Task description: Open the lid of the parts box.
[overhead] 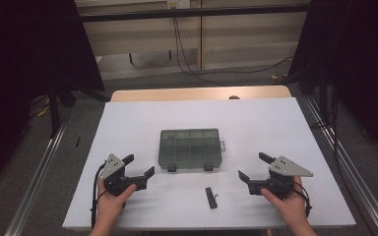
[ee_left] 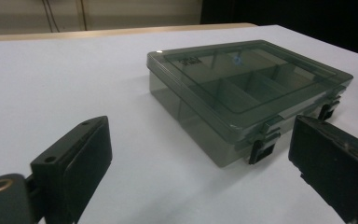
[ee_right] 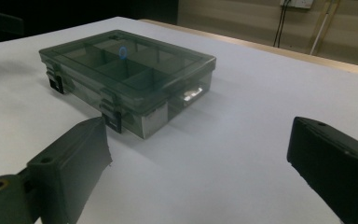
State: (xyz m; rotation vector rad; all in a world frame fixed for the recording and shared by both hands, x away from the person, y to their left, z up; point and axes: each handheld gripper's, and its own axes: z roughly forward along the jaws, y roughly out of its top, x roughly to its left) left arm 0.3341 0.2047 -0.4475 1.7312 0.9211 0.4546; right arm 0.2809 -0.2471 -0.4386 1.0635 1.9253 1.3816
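Surface: a white sheet (overhead: 256, 123) covers the tabletop, flat and matt; a strip of pale wood table edge (overhead: 197, 93) shows beyond its far side.
Box: a smoke-grey see-through compartment box (overhead: 189, 147) lies flat near the middle of the sheet, lid down, two dark latches on the side facing the person.
Box seen from the grippers: in the left gripper view the box (ee_left: 247, 93) lies ahead and to the right; in the right gripper view the box (ee_right: 126, 74) lies ahead and to the left.
Small part: a short black piece (overhead: 211, 197) lies on the sheet nearer the person than the box, apart from it; what it is I cannot tell.
Left gripper: the left gripper (overhead: 139, 167) sits left of the box, jaws spread wide, nothing between them.
Right gripper: the right gripper (overhead: 254, 166) sits right of the box, jaws wide apart and empty.
Room: grey floor (overhead: 78, 142) around the table, metal rails (overhead: 39, 172) along both sides, black cables (overhead: 187, 59) trailing along a pale back wall, dark drapes at both sides.
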